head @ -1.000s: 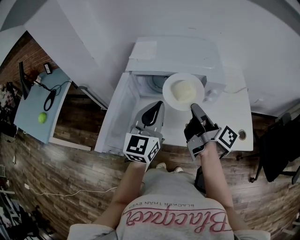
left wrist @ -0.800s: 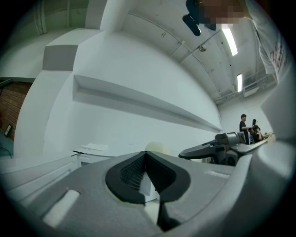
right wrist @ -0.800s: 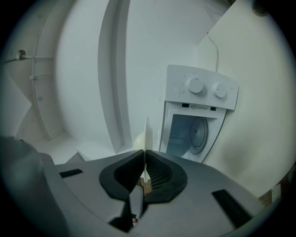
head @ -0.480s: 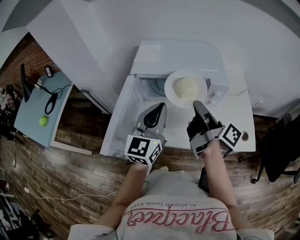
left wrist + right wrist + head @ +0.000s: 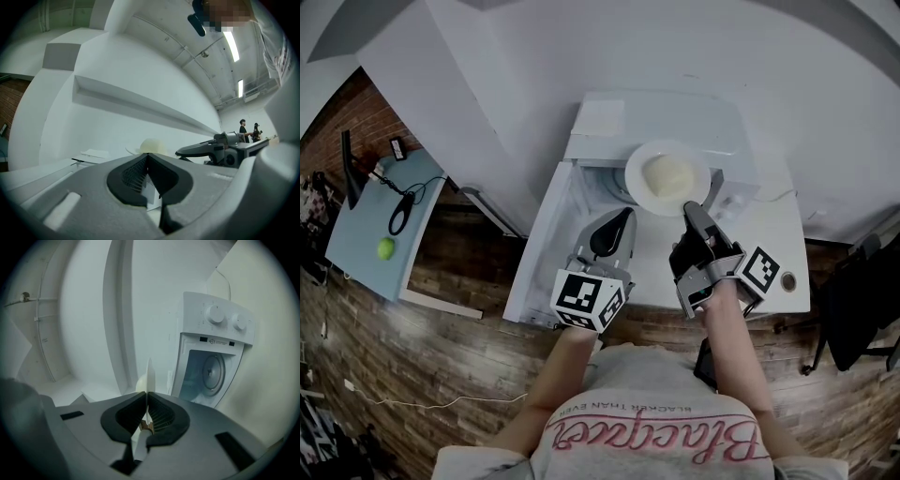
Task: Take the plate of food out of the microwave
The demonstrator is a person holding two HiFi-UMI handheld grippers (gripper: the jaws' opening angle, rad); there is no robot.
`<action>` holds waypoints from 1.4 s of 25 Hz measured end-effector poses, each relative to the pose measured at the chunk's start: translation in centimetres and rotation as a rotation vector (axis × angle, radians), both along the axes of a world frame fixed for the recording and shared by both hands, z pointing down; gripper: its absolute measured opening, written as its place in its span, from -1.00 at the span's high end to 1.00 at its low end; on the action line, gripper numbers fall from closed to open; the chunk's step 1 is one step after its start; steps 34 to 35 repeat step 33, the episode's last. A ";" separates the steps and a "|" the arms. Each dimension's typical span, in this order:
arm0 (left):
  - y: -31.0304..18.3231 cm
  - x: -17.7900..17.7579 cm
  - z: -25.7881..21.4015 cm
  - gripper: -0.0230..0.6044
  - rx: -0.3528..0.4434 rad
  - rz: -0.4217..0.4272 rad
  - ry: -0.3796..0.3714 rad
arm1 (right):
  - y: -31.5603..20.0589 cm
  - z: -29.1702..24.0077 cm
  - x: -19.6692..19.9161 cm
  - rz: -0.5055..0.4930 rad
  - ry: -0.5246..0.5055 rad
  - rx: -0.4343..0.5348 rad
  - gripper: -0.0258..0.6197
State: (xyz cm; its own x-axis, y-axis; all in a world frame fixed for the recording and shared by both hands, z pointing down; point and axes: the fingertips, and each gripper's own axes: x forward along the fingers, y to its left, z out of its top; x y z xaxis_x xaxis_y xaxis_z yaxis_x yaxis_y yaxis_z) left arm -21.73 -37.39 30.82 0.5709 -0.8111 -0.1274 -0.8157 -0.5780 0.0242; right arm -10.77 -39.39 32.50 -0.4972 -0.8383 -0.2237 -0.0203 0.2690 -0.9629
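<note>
A white plate carrying a pale mound of food hangs in the air before the white microwave. My right gripper is shut on the plate's near rim. In the right gripper view the plate stands edge-on between the closed pads, with the microwave and its two knobs to the right. My left gripper hovers to the left of the plate, shut and holding nothing. The left gripper view shows the food past my left gripper.
The microwave door hangs open at the left, just beside my left gripper. The microwave stands on a white table. A blue-grey side table with a green ball and cables is far left. A black chair is at the right.
The plate in my right gripper has shifted slightly in front of the microwave. The left gripper keeps about the same place. The head view has drifted a little.
</note>
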 end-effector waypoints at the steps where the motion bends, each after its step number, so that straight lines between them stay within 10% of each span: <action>1: 0.0 0.1 -0.1 0.91 0.003 0.003 0.002 | 0.0 -0.1 0.0 0.004 -0.001 0.002 0.85; 35: -2.8 0.6 -1.7 0.91 0.040 -0.001 0.075 | -3.6 -0.3 0.3 0.012 -0.028 0.020 0.85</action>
